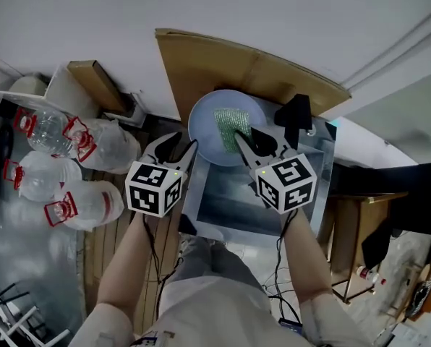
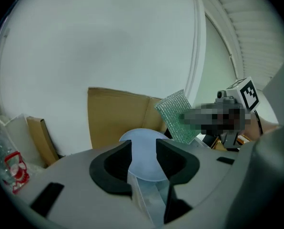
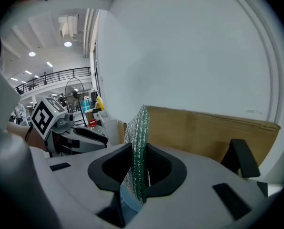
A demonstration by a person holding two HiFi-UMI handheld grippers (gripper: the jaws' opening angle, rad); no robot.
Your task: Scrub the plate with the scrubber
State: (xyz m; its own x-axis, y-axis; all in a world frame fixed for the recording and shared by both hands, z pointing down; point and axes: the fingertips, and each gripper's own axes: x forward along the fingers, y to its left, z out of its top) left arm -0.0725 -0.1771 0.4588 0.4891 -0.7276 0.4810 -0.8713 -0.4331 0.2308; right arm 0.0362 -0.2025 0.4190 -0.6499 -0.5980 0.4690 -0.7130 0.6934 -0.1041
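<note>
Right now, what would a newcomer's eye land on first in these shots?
The green scrubber stands out first, clamped on edge in the right gripper, close by a pale blue plate at the far end of the metal sink. The left gripper sits alongside with its jaws apart, lined up with the plate's rim. Clear water jugs with red handles are piled at the left.

Left claw (image 2: 143, 151) agape, plate (image 2: 140, 135) seemingly beyond

The head camera looked steeply down over the left gripper (image 1: 178, 144) and right gripper (image 1: 246, 137); their close cameras both faced the same cardboard (image 1: 223, 71).
</note>
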